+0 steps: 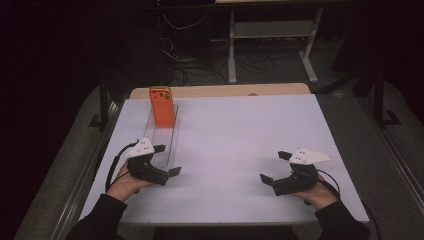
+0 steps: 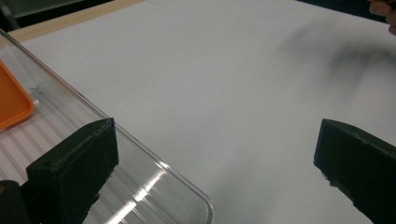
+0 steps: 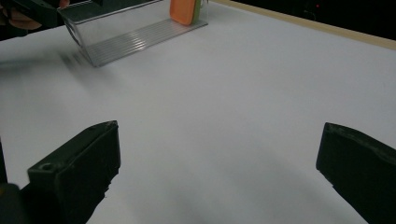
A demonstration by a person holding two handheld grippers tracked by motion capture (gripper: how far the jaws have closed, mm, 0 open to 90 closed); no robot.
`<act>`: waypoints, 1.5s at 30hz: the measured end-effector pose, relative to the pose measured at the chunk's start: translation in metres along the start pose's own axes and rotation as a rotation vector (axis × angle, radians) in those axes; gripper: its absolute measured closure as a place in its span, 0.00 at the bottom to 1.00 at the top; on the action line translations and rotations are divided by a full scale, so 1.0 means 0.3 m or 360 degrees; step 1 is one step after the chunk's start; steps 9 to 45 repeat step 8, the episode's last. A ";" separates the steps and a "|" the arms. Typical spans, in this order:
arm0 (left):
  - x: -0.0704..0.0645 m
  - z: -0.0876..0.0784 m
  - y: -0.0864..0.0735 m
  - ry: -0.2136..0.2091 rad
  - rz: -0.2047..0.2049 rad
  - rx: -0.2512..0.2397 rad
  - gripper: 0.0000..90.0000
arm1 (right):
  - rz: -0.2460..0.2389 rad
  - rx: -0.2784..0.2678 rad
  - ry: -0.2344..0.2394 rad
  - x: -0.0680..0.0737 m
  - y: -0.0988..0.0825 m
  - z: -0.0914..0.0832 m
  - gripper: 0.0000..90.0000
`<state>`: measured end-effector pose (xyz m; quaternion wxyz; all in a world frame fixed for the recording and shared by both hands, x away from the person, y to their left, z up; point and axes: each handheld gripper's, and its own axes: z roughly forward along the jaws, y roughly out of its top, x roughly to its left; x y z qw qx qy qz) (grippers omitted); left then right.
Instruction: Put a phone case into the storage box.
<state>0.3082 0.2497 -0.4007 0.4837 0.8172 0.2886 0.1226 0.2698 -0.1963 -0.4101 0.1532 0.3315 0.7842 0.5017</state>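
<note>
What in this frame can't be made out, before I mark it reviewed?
- Orange case: standing in the clear tray; the high view is too small to read its markings, and both gripper views cut it off at an edge.
- Left gripper: its near jaw overlaps the tray's end in the high view; contact cannot be told.
- Right gripper: its far side is hidden by its own body.
- Background beyond the table: too dark.

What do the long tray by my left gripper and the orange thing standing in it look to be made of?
The tray looks like clear, glossy hard plastic: the white table shows through its walls, its rim catches glints and its floor is ribbed. The orange case looks like matte plastic or rubber, opaque with rounded corners; which of the two I can't tell.
</note>
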 end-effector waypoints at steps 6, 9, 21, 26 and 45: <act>0.000 0.002 0.001 -0.0011 0.0016 0.0001 0.00 | -0.0005 0.0006 -0.0002 0.003 0.000 0.002 0.00; 0.002 0.000 0.002 -0.0009 0.0020 0.0009 0.00 | -0.0006 0.0007 -0.0005 0.003 -0.001 0.001 0.00; 0.002 0.000 0.002 -0.0009 0.0020 0.0009 0.00 | -0.0006 0.0007 -0.0005 0.003 -0.001 0.001 0.00; 0.002 0.000 0.002 -0.0009 0.0020 0.0009 0.00 | -0.0006 0.0007 -0.0005 0.003 -0.001 0.001 0.00; 0.002 0.000 0.002 -0.0009 0.0020 0.0009 0.00 | -0.0006 0.0007 -0.0005 0.003 -0.001 0.001 0.00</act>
